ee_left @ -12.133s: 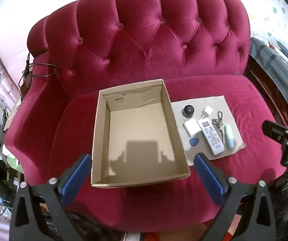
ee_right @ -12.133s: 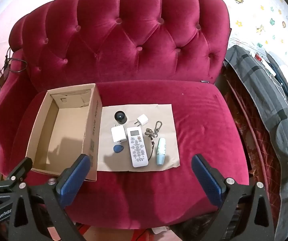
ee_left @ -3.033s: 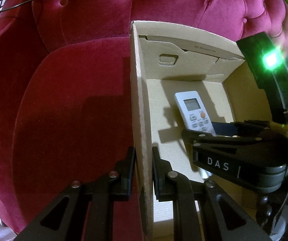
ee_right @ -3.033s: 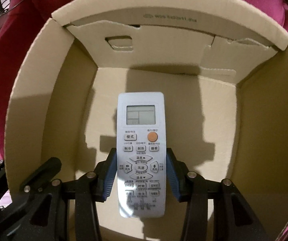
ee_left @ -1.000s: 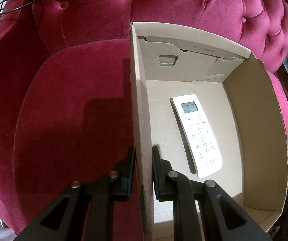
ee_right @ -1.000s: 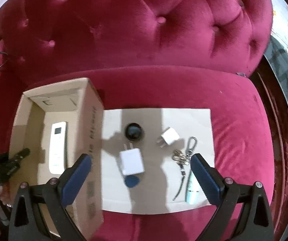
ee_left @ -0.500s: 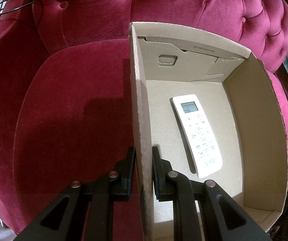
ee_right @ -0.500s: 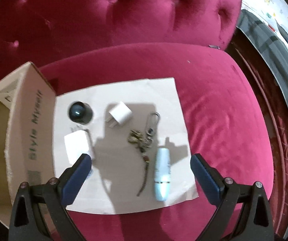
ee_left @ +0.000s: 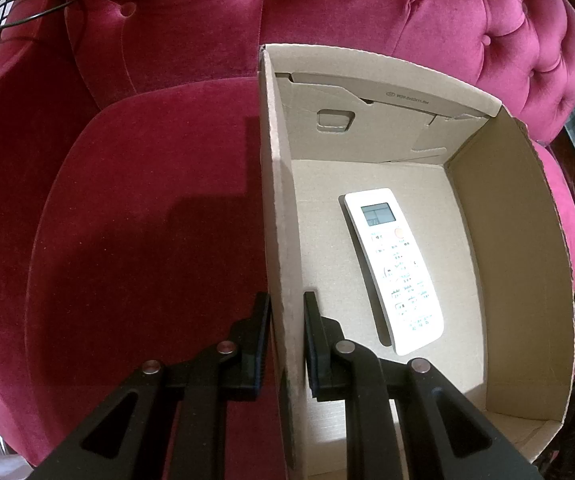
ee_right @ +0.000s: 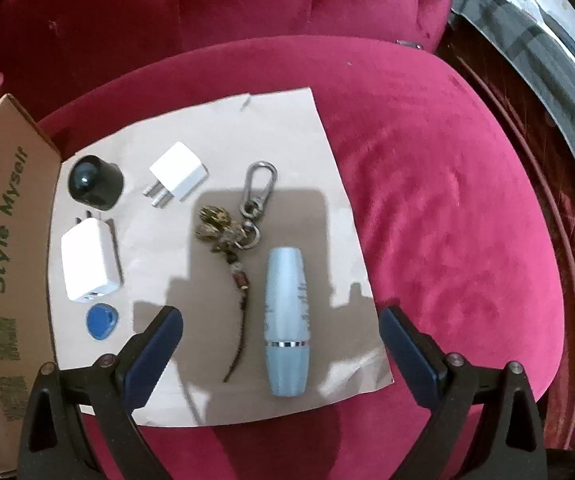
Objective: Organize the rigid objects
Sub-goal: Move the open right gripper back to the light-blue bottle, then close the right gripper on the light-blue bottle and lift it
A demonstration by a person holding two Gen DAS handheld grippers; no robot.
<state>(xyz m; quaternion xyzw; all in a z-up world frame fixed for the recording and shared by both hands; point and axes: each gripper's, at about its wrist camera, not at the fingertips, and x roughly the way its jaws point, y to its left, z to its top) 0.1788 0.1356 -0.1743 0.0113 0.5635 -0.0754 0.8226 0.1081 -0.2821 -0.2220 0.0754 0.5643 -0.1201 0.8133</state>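
**Blue bottle lined up between open fingers**

With the white remote [ee_left: 393,268] already lying flat on the floor of the cardboard box [ee_left: 507,240], attention goes to the items left on the brown paper sheet [ee_right: 279,128]. Left gripper [ee_left: 285,344] clamped narrow on the box's side wall, one pad outside and one inside, steadying it. Right gripper [ee_right: 281,336] spread wide and empty above the near edge of the sheet. Pale blue bottle [ee_right: 286,322] lying almost midway between those fingers, long axis running straight ahead along the pointing direction, cap end nearest. Keychain [ee_right: 243,216] just to its left, cord trailing close beside the bottle. Two white chargers, a black cap and a blue tag farther left, near the box. Likely next: lower straight and close across the bottle's width, keeping clear of the cord.
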